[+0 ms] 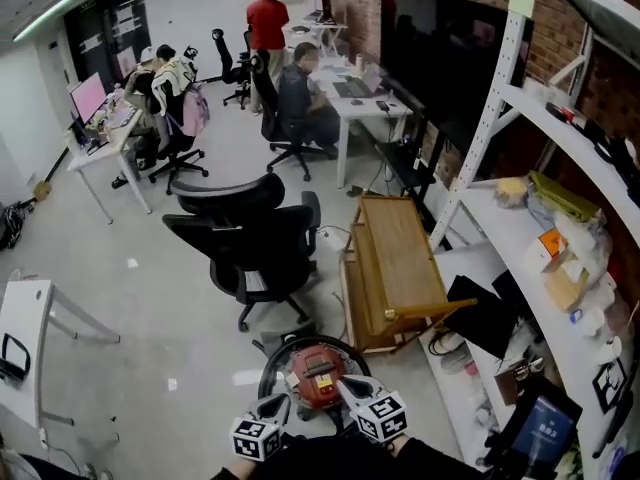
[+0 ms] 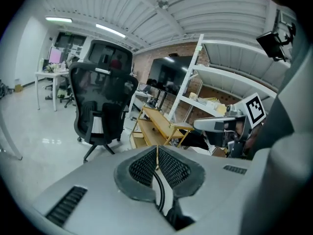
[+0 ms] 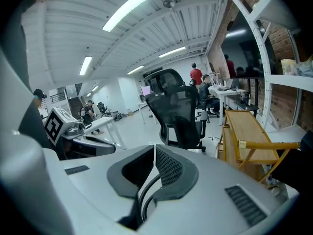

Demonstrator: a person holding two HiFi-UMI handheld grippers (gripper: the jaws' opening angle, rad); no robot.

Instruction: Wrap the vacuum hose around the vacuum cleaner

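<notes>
red vacuum cleaner [image 1: 316, 376] on the floor [image 1: 170, 318]

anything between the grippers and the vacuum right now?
Nothing visible. The left gripper and right gripper, both shut and empty, flank the near side of the red vacuum; the office chair stands beyond it, out of the way.

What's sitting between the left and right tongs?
The red vacuum cleaner; it shows between the left tongs and the right tongs in the head view.

Open floor [image 1: 150, 308] left of the vacuum cleaner [image 1: 314, 376]. Blocked just ahead by black office chair [image 1: 250, 240] and wooden cart [image 1: 400, 258]. Hemmed in on the right by shelf rack [image 1: 497, 226].
</notes>
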